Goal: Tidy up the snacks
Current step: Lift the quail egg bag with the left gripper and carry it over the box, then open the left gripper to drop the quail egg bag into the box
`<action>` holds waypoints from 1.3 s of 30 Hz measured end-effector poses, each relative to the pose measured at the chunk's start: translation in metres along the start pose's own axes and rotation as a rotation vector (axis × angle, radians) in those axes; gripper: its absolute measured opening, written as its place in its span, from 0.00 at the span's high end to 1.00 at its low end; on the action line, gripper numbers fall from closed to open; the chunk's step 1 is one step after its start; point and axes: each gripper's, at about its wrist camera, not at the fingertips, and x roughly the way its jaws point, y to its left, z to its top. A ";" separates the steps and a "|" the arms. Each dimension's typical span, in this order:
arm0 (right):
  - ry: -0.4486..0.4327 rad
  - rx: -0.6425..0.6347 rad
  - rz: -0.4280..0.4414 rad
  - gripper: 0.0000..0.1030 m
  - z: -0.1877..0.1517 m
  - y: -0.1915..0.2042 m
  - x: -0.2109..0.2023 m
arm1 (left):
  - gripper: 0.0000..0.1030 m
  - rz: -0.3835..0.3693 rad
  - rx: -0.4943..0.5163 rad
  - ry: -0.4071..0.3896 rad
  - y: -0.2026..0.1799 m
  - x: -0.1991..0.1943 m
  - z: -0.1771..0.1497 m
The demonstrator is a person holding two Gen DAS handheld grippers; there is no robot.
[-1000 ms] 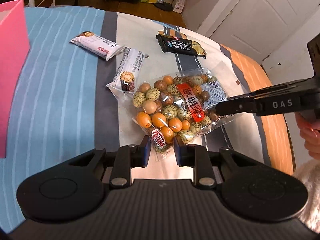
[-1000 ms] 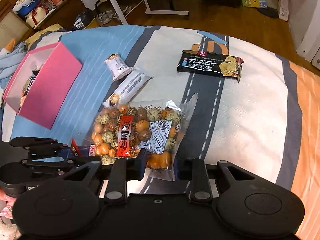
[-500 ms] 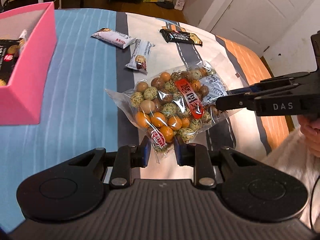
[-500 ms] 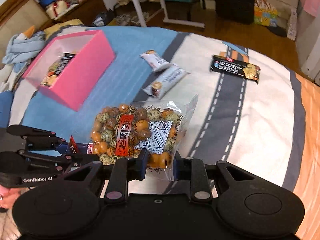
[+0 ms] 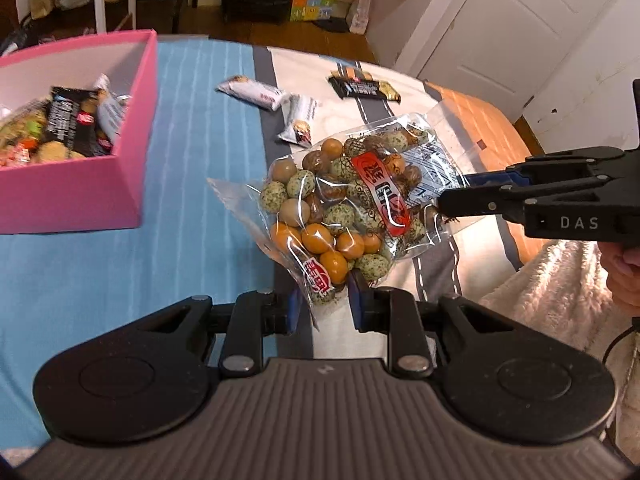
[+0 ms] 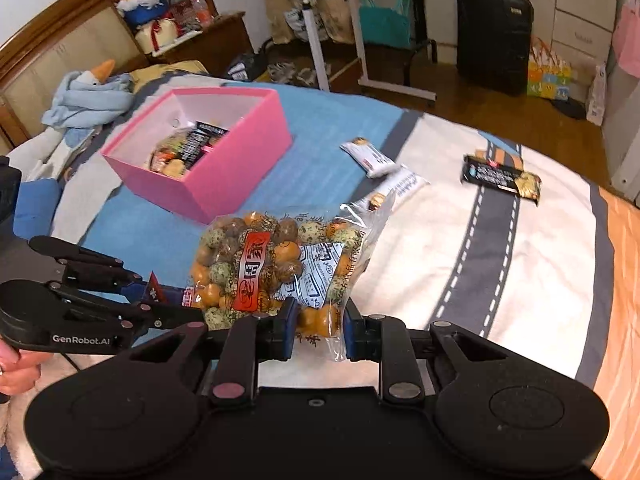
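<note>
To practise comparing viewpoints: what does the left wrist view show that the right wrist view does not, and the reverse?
Only the left wrist view shows the white door and the fluffy cream blanket. Only the right wrist view shows the blue plush toy and the wooden headboard. Both show the bag of coated nuts held by the left gripper and right gripper, and the pink box.

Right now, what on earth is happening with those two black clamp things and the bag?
A person holds both. The left gripper and right gripper each pinch the clear bag of coated nuts, lifted above the bed. The pink box already holds snacks; three wrapped packets lie on the bed.
</note>
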 end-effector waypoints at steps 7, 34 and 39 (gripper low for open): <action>-0.033 -0.051 0.070 0.74 0.017 0.036 -0.013 | 0.78 0.019 0.020 -0.023 0.017 -0.047 -0.003; -0.085 -0.095 0.235 0.82 0.163 0.134 0.127 | 0.79 0.301 -0.124 -0.082 0.218 -0.065 0.076; -0.078 -0.076 0.245 0.82 0.172 0.148 0.154 | 0.79 0.383 -0.112 -0.077 0.242 -0.058 0.087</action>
